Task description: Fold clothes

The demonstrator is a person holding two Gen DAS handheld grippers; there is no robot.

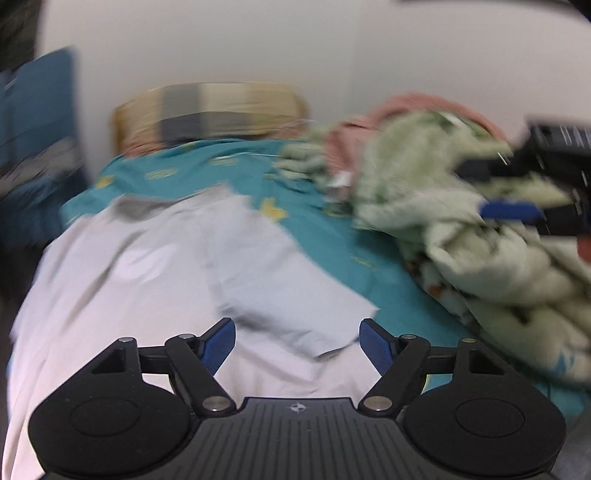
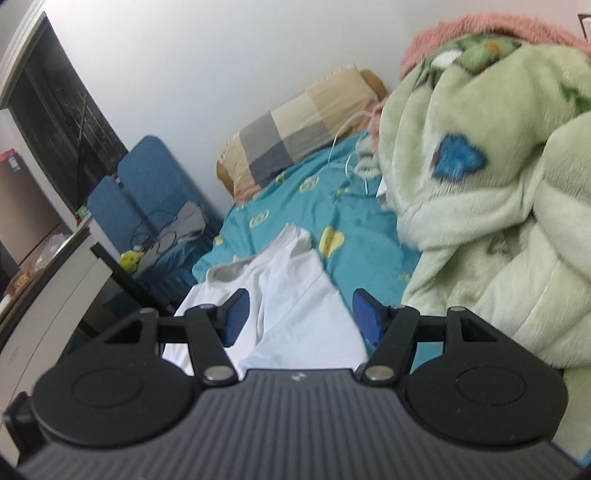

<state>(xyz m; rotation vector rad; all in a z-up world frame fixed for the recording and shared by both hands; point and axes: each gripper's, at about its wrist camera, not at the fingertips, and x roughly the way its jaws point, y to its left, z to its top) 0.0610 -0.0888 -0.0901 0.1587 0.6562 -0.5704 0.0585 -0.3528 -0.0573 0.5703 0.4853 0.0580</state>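
- While both grippers hang over the bed, the left gripper point(image 1: 297, 343) is spread wide with nothing between its blue pads point(image 1: 218, 345), and the white shirt point(image 1: 155, 273) lies straight ahead of and beneath it.
- Right gripper point(image 2: 301, 317) is likewise released, jaws apart and empty; the shirt point(image 2: 291, 306) sits just past its fingertips, between the two pads in that view.
- Shirt lies flat on the teal sheet point(image 1: 310, 225), one sleeve folded across the body, its grey-lined collar at the end away from the grippers.
- From the left wrist, the right gripper point(image 1: 517, 192) shows at the far right edge, in front of the green blanket point(image 1: 461, 229); that view is smeared by motion blur.
- Blanket point(image 2: 480, 206) is heaped to the right of both grippers, beside the shirt and apart from it, with a pink blanket point(image 2: 472, 33) behind.
- Checked pillow point(image 2: 295, 136) lies beyond the shirt, against the wall.
- White cable point(image 2: 347, 162) trails over the sheet near the pillow.
- Blue chair point(image 2: 147, 184) stands left of the bed.
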